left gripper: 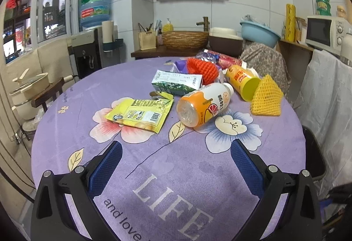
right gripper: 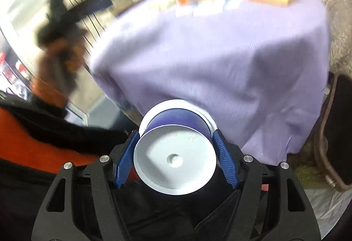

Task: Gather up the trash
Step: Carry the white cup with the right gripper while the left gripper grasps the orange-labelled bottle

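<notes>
My left gripper (left gripper: 176,148) is open and empty above the near part of the round table's purple floral cloth (left gripper: 176,186). Ahead of it lie a yellow snack packet (left gripper: 143,113), an orange-and-white drink bottle (left gripper: 202,104) on its side, a green-and-white carton (left gripper: 176,83), an orange foam net (left gripper: 202,70), a yellow bottle (left gripper: 242,82) and a yellow foam net (left gripper: 267,98). My right gripper (right gripper: 176,139) is shut on a blue-and-white plastic cup (right gripper: 176,153), its base toward the camera, held beside the table below the tabletop. The right view is blurred.
A dark bin (left gripper: 314,153) stands at the table's right side and shows in the right wrist view (right gripper: 338,131). A water dispenser (left gripper: 92,27), a stool with a pot (left gripper: 33,87), a sink counter (left gripper: 184,43) and a microwave (left gripper: 325,32) ring the table.
</notes>
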